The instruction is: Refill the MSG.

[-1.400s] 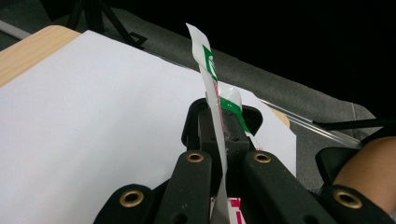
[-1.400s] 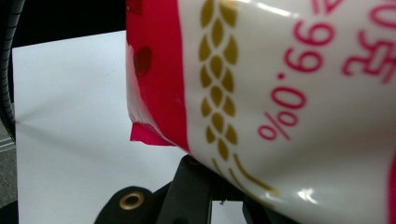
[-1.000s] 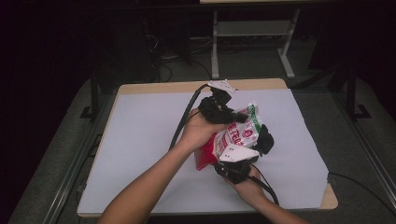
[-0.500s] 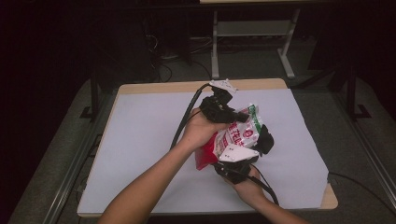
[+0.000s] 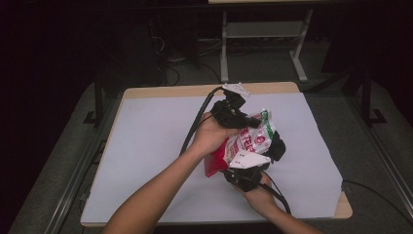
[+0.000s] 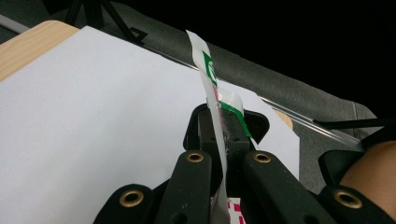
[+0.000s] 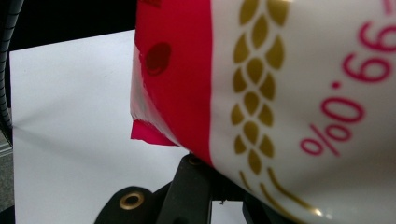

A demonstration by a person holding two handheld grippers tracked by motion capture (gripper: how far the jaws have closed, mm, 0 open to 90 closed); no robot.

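The high view is looking forward and down from above the person's side of the table [image 5: 146, 146], standing far enough back to be taking in the whole white top, both forearms and the dark floor beyond. The left gripper view is riding low on the left gripper [image 6: 223, 140], facing along its jaws across the white top toward a far edge, with the edge of the packet [image 6: 212, 93] close in front of the lens. The right gripper view is sitting closer still, pressed almost against the packet's red and white face [image 7: 280, 93], and all three views are sharing that packet and the white tabletop around it.
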